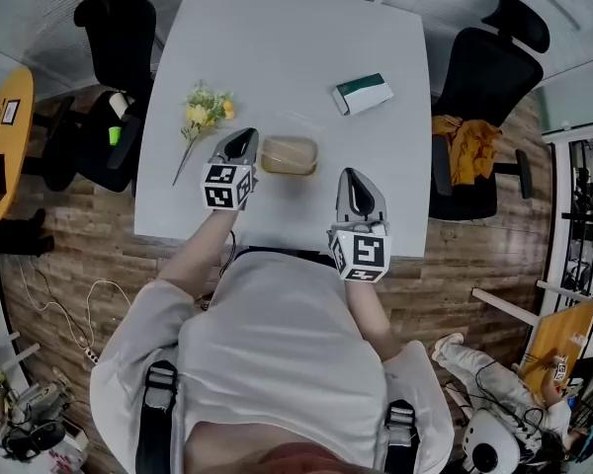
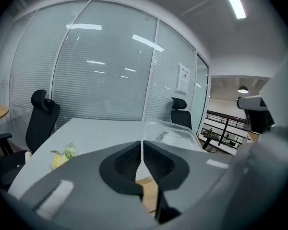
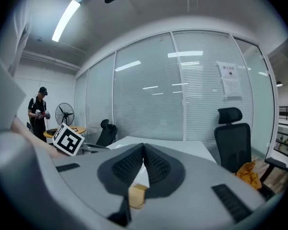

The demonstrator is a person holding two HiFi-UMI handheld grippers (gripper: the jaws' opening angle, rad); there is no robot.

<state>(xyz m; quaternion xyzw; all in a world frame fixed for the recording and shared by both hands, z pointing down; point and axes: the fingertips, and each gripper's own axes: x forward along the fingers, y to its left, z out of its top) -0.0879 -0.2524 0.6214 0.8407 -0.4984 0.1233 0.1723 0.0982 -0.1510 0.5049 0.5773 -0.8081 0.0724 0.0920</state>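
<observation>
Clear plastic is the item under check: the box point(image 1: 289, 156) is resting on the counter point(image 1: 277, 38) near your edge, with tan contents showing through it. You are holding the left gripper point(image 1: 245, 136) just beside the box's left end. Its fingers point(image 2: 127, 164) are pressing together. The near edge of the lid point(image 2: 175, 131) is running straight down into their seam, so they appear to be pinching that edge. On that evidence, the lid is standing up off the box because the grip is carrying it, which is leaving the contents uncovered.

You are holding the right gripper point(image 1: 356, 176) to the right of the box, apart from it, near the counter's front edge. Its fingers are meeting tip to tip with nothing visible between them. In my judgement, that position is placing it out of the lid's way.

Flowers point(image 1: 206, 112) are lying just left of the left gripper. A green-and-white carton point(image 1: 363, 94) is lying farther back on the right, well apart from the box. Black chairs point(image 1: 494, 67) are standing at either side.
</observation>
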